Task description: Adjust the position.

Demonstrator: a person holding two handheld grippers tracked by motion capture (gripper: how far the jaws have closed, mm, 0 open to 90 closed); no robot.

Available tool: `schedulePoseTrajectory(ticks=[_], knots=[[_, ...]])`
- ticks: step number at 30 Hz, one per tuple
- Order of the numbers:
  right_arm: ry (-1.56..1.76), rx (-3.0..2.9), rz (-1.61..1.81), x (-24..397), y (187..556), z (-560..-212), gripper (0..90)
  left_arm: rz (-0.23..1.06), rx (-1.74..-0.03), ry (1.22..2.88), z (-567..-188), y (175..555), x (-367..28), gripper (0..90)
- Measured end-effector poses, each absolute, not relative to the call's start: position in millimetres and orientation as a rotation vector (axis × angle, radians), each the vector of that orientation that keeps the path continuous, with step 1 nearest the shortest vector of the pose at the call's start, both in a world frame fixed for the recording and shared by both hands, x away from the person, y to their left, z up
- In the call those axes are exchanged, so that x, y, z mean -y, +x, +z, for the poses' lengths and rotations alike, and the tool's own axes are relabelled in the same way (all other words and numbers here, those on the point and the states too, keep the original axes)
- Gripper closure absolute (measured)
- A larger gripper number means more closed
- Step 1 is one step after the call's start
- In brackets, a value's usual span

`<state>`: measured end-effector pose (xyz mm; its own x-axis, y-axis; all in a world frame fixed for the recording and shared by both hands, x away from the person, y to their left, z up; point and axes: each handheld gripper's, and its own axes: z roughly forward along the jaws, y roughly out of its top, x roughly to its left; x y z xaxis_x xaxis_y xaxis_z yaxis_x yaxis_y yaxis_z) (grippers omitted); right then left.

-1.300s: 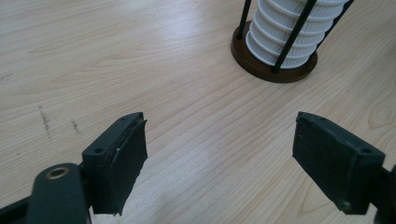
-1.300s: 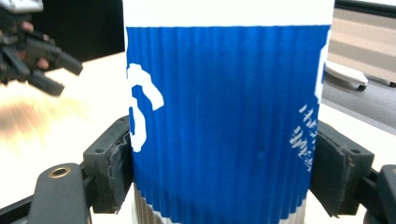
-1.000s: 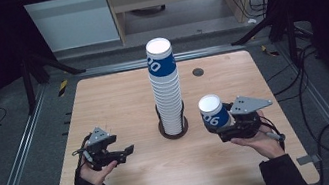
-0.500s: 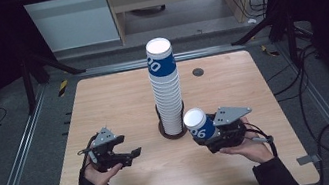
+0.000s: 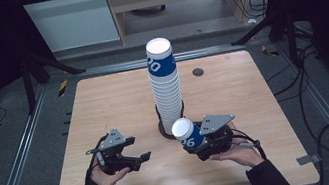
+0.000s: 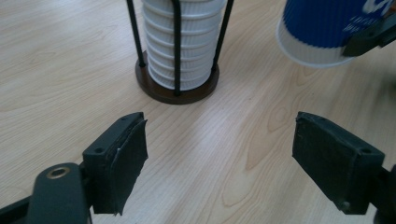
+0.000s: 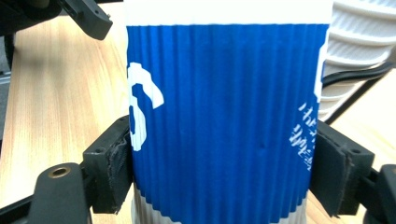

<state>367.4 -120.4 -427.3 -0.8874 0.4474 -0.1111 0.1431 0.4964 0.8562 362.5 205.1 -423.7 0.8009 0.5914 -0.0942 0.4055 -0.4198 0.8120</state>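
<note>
A tall stack of white ribbed paper cups with a blue cup on top (image 5: 165, 87) stands in a black wire holder on a round dark base (image 6: 176, 88) at the table's middle. My right gripper (image 5: 200, 140) is shut on a single blue paper cup (image 5: 187, 133) (image 7: 224, 112), held tilted just right of the stack's foot; its pads press both sides of the cup. My left gripper (image 5: 140, 158) (image 6: 219, 163) hovers open and empty to the left of the holder, jaws pointing toward it. The held cup's white rim (image 6: 308, 51) shows at the upper right of the left gripper view.
The wooden table (image 5: 104, 107) has bare room on both sides of the stack. A small dark round grommet (image 5: 198, 71) sits at the back right. Metal rails and black cables lie on the floor around the table.
My right gripper has carried the blue cup leftward and lower, close to the stack's base. My left gripper has drifted right toward the holder, still open.
</note>
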Motion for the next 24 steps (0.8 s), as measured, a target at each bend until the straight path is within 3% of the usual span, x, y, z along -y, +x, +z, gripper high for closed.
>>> schedulePoseTrajectory(ticks=[24], knots=[[0.427,-2.498,1.31,91,369,-439,20.3,0.184,-0.616,2.072,-401,356,-174,15.3]])
